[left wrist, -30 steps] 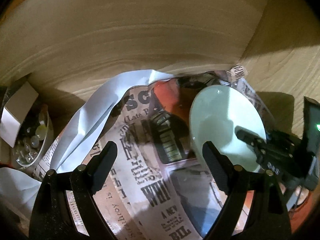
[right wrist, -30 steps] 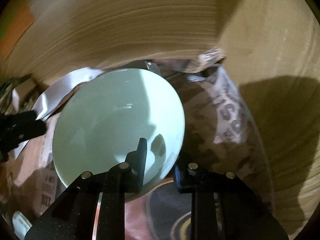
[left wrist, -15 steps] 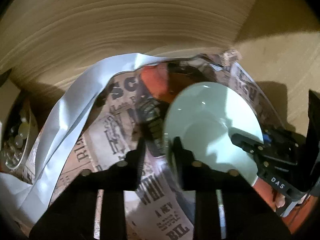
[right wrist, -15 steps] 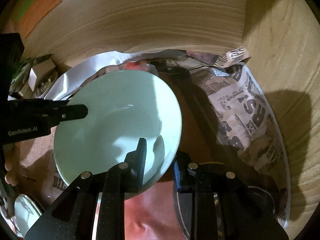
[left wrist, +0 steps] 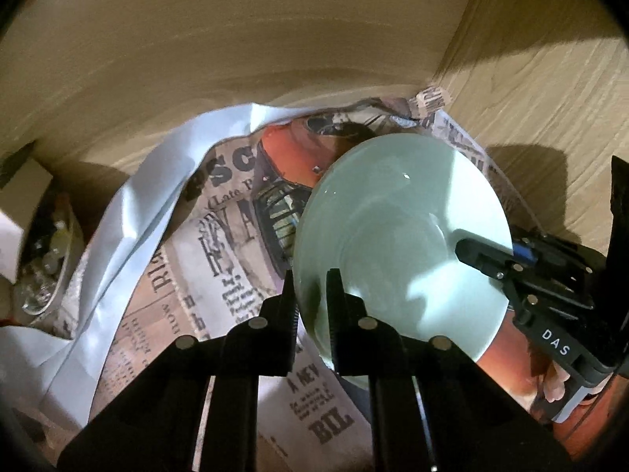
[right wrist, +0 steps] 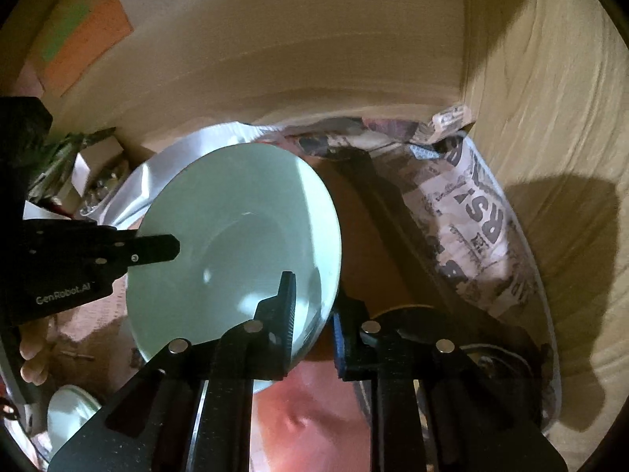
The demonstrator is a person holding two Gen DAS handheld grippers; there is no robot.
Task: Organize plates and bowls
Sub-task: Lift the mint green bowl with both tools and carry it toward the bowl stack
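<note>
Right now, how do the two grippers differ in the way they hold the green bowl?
The left gripper pinches the bowl on its left rim; the right gripper pinches the opposite rim. The right gripper shows a blue pad on one finger; the left gripper's fingers look all black. Both are shut on the rim, one finger inside the bowl and one outside.
</note>
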